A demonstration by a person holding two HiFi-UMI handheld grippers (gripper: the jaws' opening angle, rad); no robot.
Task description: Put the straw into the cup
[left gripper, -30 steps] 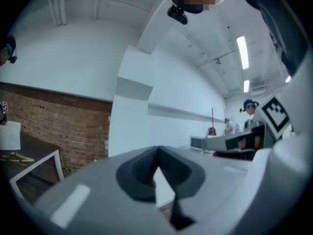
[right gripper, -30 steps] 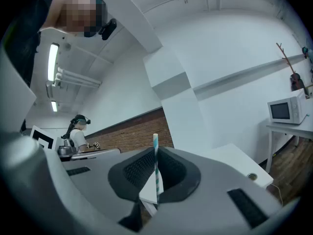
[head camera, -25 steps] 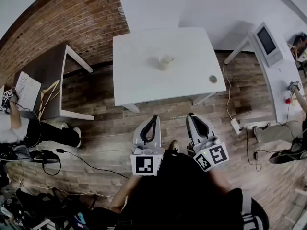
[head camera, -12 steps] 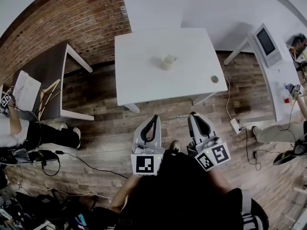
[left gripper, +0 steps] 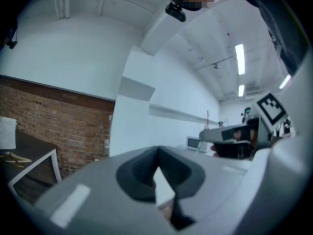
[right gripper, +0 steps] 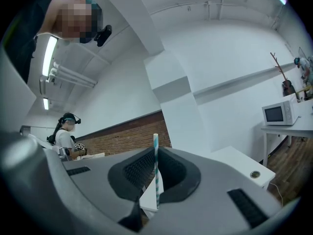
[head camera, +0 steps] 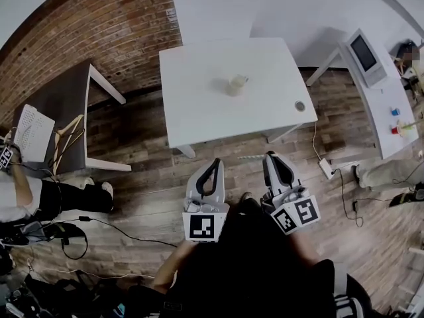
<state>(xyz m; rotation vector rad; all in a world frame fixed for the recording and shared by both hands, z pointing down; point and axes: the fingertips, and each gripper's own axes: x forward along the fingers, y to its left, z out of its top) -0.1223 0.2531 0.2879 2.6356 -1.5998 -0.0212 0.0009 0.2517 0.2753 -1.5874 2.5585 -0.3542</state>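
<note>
A pale cup [head camera: 233,85] stands near the middle of the white table [head camera: 199,111]. Both grippers are held over the wooden floor, well short of the table's near edge. My right gripper [head camera: 270,158] [right gripper: 156,153] is shut on a teal-and-white striped straw [right gripper: 156,173]. The straw stands upright between the pads in the right gripper view and sticks out to the left of the tip in the head view [head camera: 250,158]. My left gripper [head camera: 213,165] [left gripper: 157,153] is shut, its pads meeting with nothing between them.
A round grommet hole [head camera: 299,105] sits in the table's near right corner. A dark desk [head camera: 59,105] with a seated person [head camera: 26,191] is at left. A white side table [head camera: 387,105] carrying a screen is at right. Cables [head camera: 126,227] lie on the floor.
Both grippers keep their pose and the straw stays held. The head view has drifted a little, so the table and cup sit slightly further right.
</note>
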